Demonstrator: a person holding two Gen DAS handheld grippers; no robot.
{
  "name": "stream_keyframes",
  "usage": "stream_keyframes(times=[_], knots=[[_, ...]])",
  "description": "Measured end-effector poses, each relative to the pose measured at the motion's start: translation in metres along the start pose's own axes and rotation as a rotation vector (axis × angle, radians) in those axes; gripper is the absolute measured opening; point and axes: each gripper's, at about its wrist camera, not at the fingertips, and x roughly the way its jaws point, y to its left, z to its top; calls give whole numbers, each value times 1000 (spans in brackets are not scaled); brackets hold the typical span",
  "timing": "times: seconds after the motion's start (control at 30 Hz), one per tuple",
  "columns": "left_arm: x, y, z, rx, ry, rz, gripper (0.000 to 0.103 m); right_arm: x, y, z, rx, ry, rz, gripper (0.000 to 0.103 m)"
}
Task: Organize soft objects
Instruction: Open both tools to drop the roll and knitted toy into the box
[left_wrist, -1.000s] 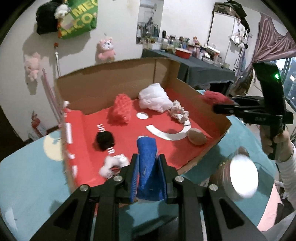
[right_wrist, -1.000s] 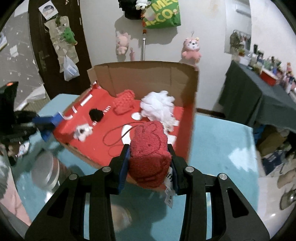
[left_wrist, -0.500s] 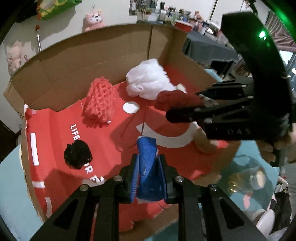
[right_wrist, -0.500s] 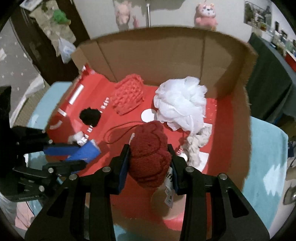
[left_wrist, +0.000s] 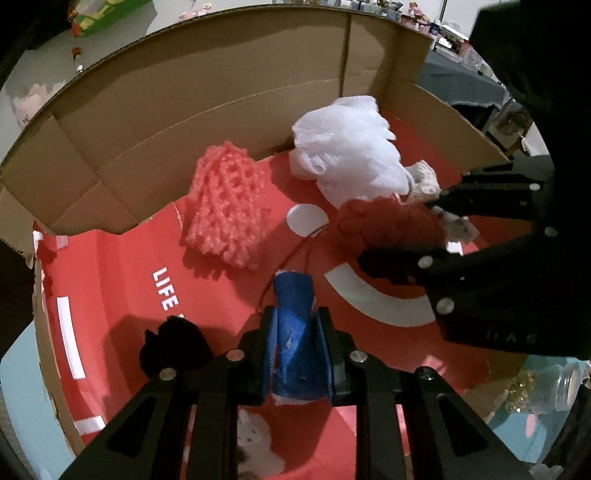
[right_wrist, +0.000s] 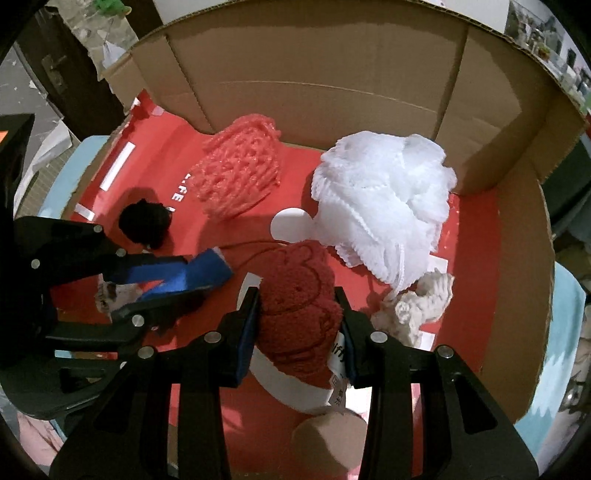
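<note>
My left gripper (left_wrist: 295, 314) is shut on a blue soft cloth (left_wrist: 293, 325) and holds it over the red floor of the cardboard box (left_wrist: 207, 92). The blue cloth also shows in the right wrist view (right_wrist: 195, 273). My right gripper (right_wrist: 297, 299) is shut on a dark red plush toy (right_wrist: 295, 306) with a white tag, low inside the box; the toy shows in the left wrist view (left_wrist: 388, 221). In the box lie a pink knitted piece (right_wrist: 240, 170), a white mesh puff (right_wrist: 384, 199), a black pompom (right_wrist: 146, 221) and a cream plush (right_wrist: 417, 306).
The box walls (right_wrist: 332, 66) rise at the back and right. A small white plush (left_wrist: 255, 443) lies under my left gripper. A tan soft piece (right_wrist: 332, 439) lies near the box front. A glass jar (left_wrist: 550, 384) stands outside on the teal surface.
Both grippers have moved forward and down into the box with their loads. They now sit close together above the red floor.
</note>
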Motion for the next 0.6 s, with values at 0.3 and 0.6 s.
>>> stream_keyframes(times=[0.3, 0.6], knots=[[0, 14, 0, -24, -8, 4, 23, 9, 1, 1, -1, 29, -14, 38], [2, 19, 3, -29, -14, -2, 23, 17, 7, -3, -15, 44, -17, 38]])
